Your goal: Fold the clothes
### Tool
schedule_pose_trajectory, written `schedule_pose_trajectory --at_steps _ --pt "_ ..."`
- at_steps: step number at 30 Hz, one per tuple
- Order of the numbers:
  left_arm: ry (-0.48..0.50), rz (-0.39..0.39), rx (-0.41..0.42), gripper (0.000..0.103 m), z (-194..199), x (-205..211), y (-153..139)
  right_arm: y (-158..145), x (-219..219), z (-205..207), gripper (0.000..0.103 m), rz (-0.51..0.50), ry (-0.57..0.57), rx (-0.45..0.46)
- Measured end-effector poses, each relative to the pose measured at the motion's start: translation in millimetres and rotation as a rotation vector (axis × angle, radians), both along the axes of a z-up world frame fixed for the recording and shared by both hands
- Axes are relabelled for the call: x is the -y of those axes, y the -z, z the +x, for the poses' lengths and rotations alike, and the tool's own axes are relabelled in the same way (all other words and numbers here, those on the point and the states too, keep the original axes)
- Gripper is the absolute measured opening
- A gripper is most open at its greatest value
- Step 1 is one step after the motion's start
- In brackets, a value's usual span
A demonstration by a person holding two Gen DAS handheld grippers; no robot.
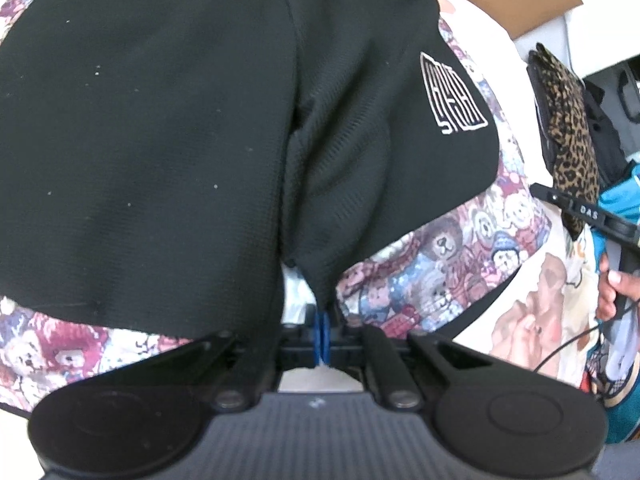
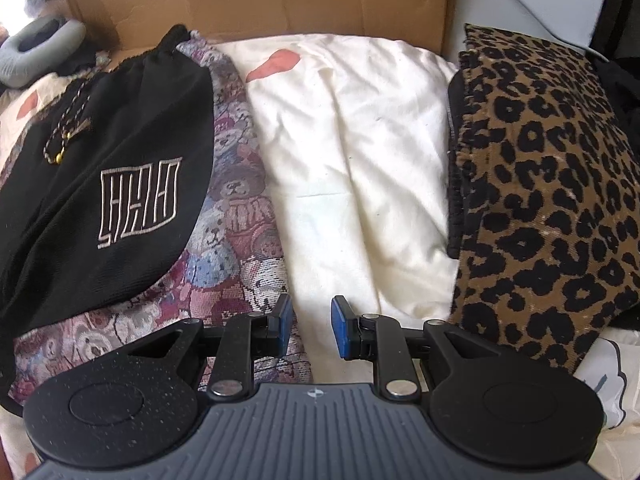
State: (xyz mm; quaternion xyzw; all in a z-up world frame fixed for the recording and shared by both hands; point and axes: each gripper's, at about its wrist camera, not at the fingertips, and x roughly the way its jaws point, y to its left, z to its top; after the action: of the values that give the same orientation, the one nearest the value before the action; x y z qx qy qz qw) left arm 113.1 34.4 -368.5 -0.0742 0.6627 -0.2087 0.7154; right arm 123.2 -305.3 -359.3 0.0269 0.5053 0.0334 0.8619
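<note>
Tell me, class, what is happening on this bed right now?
A person is folding black shorts with a handheld claw in each hand. The left claw is shut on the shorts' lower edge. The right claw hovers open over the cream sheet, empty. A leopard-print garment lies alongside.
</note>
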Motion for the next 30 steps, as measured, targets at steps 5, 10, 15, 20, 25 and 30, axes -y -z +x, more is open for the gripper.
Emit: schedule_pose_trajectory --at_steps 5,10,15,20,25,30 --pt "0.007 0.000 -0.002 0.002 0 2 2 5 -12 -2 0.028 0.004 -0.033 -0.010" --pt "0.014 0.002 0.000 0.002 1 3 4 8 -20 -9 0.029 0.005 -0.052 -0.026" --pt "0.021 0.002 0.001 0.002 1 3 5 7 -21 -20 0.035 -0.004 -0.035 -0.042" --pt "0.021 -0.002 0.002 0.003 1 0 4 -1 -28 -31 0.039 -0.023 -0.063 -0.035" --pt "0.022 -0.006 0.000 0.003 0 -1 4 -14 -20 -28 0.039 0.003 -0.019 0.016" --pt "0.024 -0.002 0.002 0.003 0 2 5 -13 -26 -13 0.039 0.018 -0.028 0.031"
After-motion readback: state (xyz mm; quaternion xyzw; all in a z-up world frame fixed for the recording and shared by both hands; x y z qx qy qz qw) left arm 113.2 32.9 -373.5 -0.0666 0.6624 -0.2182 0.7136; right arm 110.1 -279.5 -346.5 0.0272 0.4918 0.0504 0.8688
